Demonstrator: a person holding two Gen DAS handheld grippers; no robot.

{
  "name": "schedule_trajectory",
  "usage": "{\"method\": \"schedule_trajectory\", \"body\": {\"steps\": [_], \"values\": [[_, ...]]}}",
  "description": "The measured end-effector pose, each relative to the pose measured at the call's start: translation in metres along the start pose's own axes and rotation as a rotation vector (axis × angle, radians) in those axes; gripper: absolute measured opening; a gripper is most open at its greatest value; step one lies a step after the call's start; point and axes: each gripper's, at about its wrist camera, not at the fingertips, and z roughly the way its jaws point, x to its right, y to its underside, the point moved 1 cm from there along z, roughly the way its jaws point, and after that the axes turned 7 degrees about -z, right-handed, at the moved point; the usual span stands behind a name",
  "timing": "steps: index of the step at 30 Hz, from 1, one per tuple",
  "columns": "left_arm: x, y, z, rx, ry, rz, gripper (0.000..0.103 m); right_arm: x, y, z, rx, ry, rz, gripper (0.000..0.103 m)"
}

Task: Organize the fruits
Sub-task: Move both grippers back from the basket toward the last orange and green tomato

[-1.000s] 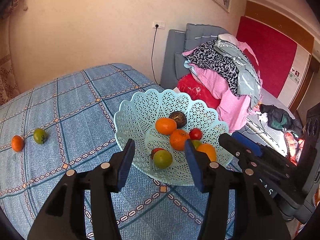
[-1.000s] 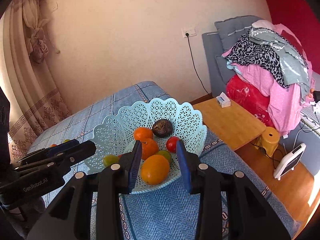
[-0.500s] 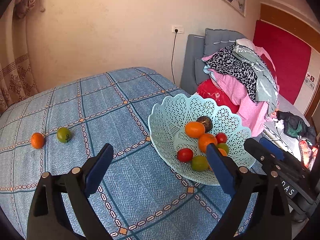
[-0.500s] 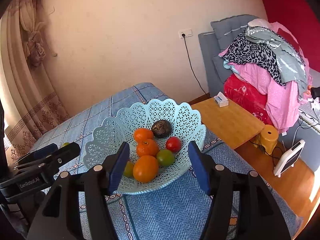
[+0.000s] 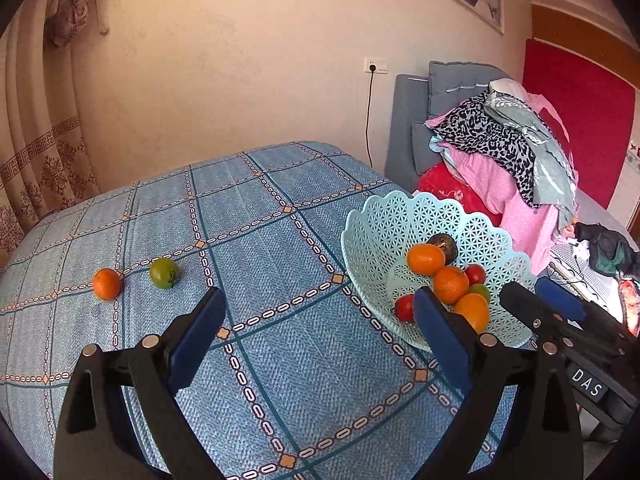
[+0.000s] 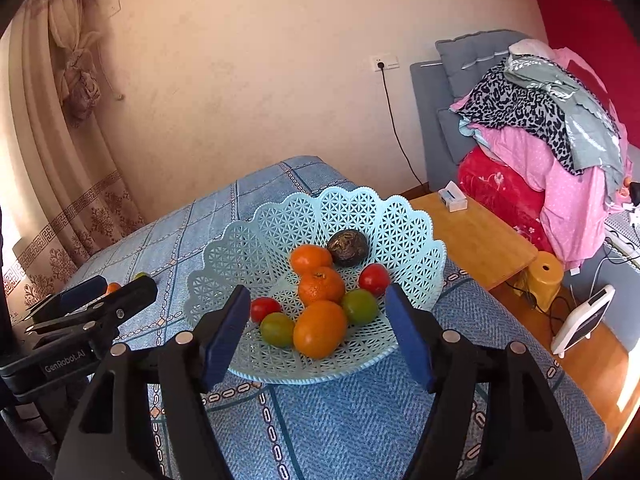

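The basket (image 6: 404, 236) sits on the table (image 5: 280, 360) near its right edge, fruit (image 6: 320, 328) heaped inside with the dark one (image 6: 347, 246) at the back. Well off to the left on the cloth lie two loose fruits (image 5: 107, 283) side by side, just apart, and the left gripper (image 5: 320, 336) hangs over the stretch between them and the basket. The right gripper (image 6: 318, 340) hovers at the basket's near rim, a low side table (image 6: 472, 236) stands right of the table, and a sofa piled with clothes (image 6: 540, 132) sits behind that, against the wall.
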Motion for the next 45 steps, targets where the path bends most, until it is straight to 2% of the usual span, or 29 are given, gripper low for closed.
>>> {"method": "schedule_trajectory", "body": {"steps": [7,18,33,45], "values": [[-0.011,0.002,-0.010,0.038,-0.051,0.025,0.096,-0.017,-0.002,0.004,-0.004,-0.021,-0.024,0.070],[-0.044,0.001,-0.019,0.047,-0.089,-0.020,0.096,-0.047,-0.006,0.010,-0.009,-0.052,-0.071,0.070],[-0.119,0.002,-0.028,0.045,-0.193,-0.142,0.096,-0.115,-0.016,0.019,0.000,-0.143,-0.214,0.070],[-0.182,0.001,-0.023,0.027,-0.281,-0.233,0.096,-0.169,-0.017,0.042,-0.036,-0.211,-0.317,0.070]]}}
